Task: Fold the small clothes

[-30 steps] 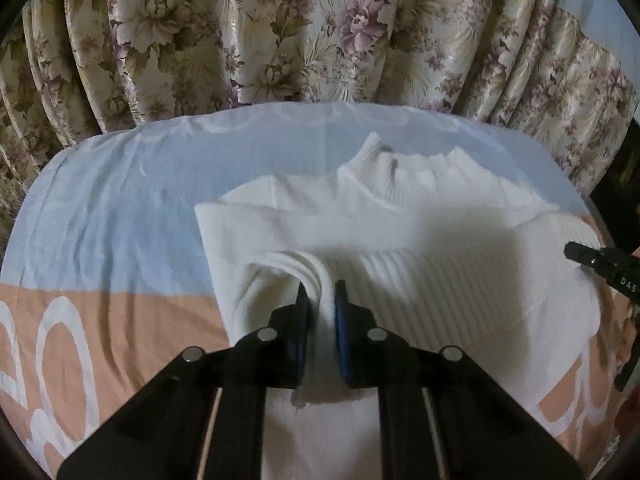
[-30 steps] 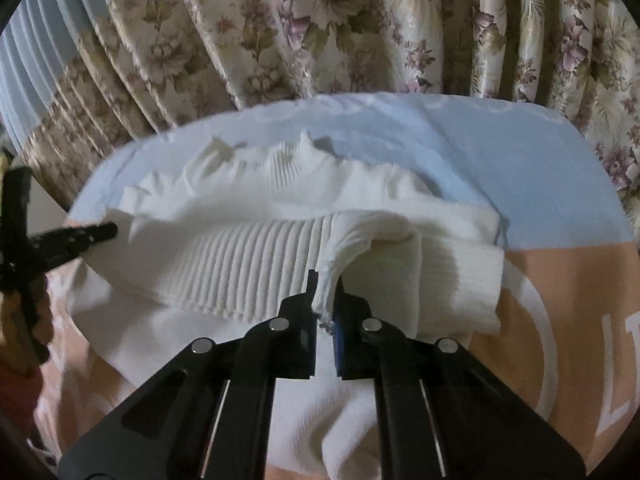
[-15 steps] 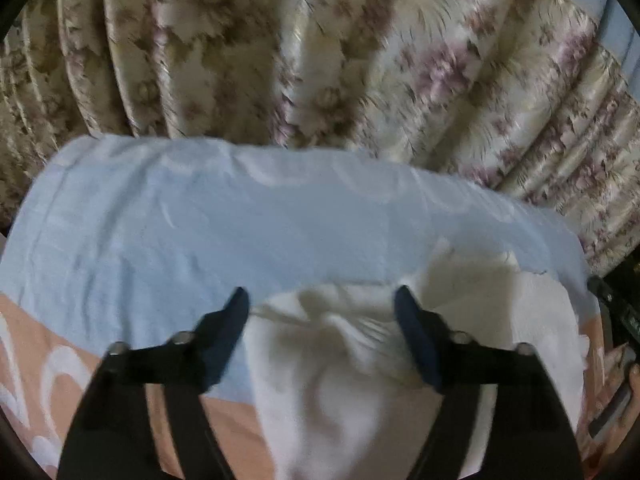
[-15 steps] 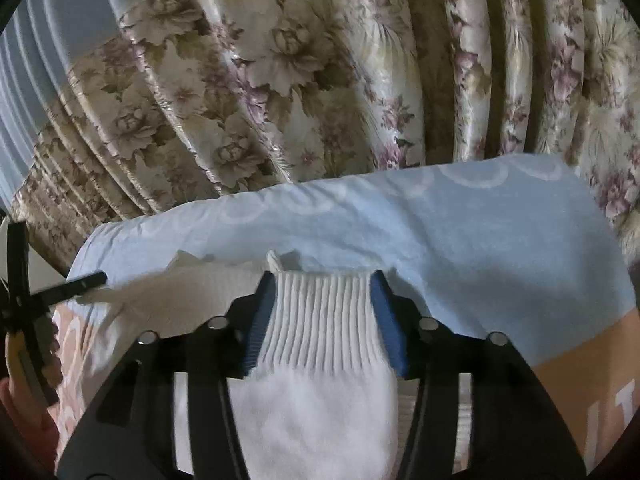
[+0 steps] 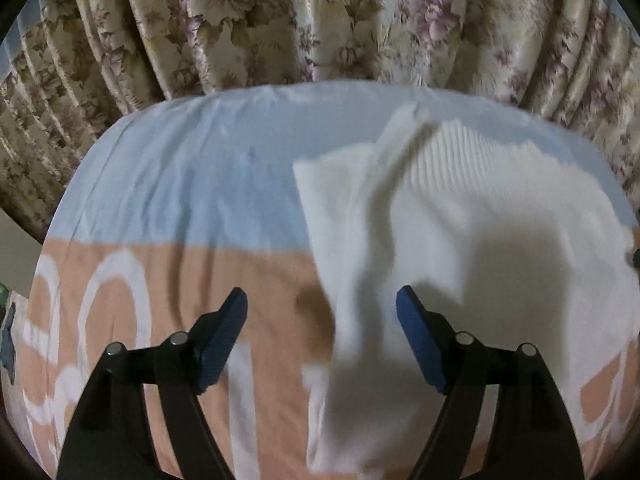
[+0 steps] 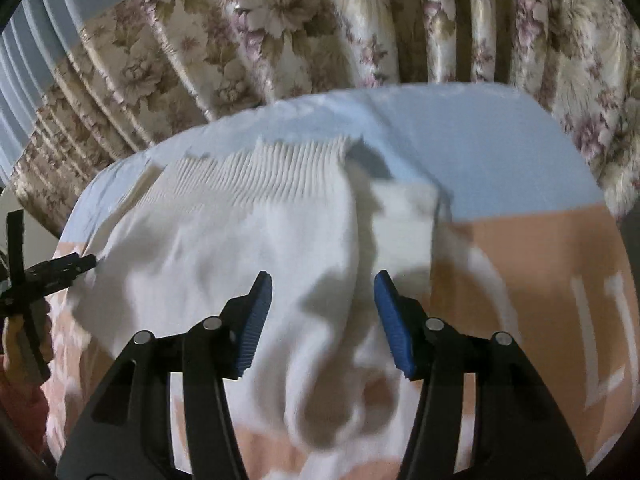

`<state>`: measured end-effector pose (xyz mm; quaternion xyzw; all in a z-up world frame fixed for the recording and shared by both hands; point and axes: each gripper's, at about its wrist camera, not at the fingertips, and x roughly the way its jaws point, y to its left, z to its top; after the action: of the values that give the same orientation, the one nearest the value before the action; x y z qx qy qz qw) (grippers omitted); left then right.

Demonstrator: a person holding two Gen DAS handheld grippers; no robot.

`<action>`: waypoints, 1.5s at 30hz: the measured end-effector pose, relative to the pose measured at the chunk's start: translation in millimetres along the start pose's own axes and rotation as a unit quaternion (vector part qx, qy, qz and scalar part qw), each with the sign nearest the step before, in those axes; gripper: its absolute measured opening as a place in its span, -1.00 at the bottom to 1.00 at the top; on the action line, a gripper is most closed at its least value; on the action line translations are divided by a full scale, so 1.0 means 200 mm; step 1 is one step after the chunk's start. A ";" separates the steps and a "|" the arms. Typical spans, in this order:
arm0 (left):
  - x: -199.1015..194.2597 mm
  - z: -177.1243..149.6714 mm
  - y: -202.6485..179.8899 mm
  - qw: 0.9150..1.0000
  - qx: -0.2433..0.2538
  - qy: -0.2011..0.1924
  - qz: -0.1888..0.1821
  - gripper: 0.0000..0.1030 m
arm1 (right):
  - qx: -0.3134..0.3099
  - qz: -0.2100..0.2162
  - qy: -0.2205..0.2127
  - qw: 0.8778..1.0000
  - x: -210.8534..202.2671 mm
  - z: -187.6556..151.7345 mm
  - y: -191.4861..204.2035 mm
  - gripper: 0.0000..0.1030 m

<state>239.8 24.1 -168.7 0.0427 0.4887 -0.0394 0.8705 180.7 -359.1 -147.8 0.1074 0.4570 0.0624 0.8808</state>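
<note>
A small white ribbed sweater (image 5: pixel 460 220) lies folded on the bed, its ribbed hem turned toward the far side. It also shows in the right wrist view (image 6: pixel 248 232). My left gripper (image 5: pixel 322 328) is open and empty, hovering above the sweater's left edge. My right gripper (image 6: pixel 323 316) is open and empty, above the sweater's right part. The left gripper's tip (image 6: pixel 64 266) shows at the left edge of the right wrist view, by the sweater's left side.
The bed cover (image 5: pixel 180 184) is light blue at the far side and peach with white letters (image 6: pixel 600 340) nearer me. Flowered curtains (image 5: pixel 320 20) hang close behind the bed's far edge.
Both grippers carried the sweater's lower edge forward over its top, opened and let go. They have since drawn back and up, and the cloth now lies folded.
</note>
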 end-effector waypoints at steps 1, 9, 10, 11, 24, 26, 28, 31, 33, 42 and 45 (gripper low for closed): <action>-0.01 -0.03 0.00 1.000 -0.005 0.002 -0.007 0.51 | 0.000 0.002 0.003 1.000 -0.02 -0.04 0.01 0.05; -0.01 -0.07 -0.05 0.998 -0.019 0.021 -0.058 -0.49 | -0.018 -0.009 0.028 0.999 0.03 -0.11 0.09 -0.81; -0.03 -0.07 -0.07 0.998 -0.010 0.018 -0.052 -0.54 | -0.024 -0.004 0.017 1.000 0.01 -0.11 0.10 -0.83; -0.04 -0.07 -0.07 0.998 -0.010 0.015 -0.052 -0.60 | -0.022 -0.001 0.012 1.000 0.00 -0.10 0.10 -0.84; -0.09 -0.27 0.02 0.995 -0.057 0.029 -0.081 -0.75 | 0.036 0.026 0.035 0.998 -0.02 -0.23 -0.09 -0.83; -0.11 -0.27 0.01 0.996 -0.047 0.029 -0.074 -0.69 | 0.036 0.026 0.037 0.998 -0.02 -0.24 -0.09 -0.81; -0.13 -0.27 0.00 0.997 -0.036 0.027 -0.066 -0.50 | 0.041 0.032 0.036 0.998 -0.04 -0.23 -0.10 -0.63; -0.18 -0.22 0.01 0.998 -0.021 0.010 -0.052 -0.29 | 0.028 0.028 0.015 0.999 -0.10 -0.19 -0.08 -0.46; -0.21 -0.16 0.01 0.998 -0.016 -0.006 -0.054 -0.29 | 0.017 0.017 -0.005 1.000 -0.14 -0.15 -0.07 -0.46; -0.06 0.20 -0.23 0.995 0.031 -0.020 -0.092 -0.29 | -0.030 -0.018 -0.048 0.998 -0.01 0.09 0.04 -0.12; 0.05 0.26 -0.29 0.995 0.048 -0.013 -0.088 -0.29 | -0.043 -0.017 -0.040 0.998 0.08 0.13 0.08 -0.12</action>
<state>283.0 -40.4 -152.4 0.0409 0.4768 -0.1404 0.8667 211.6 -344.2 -142.1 0.0640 0.4201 0.0621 0.9031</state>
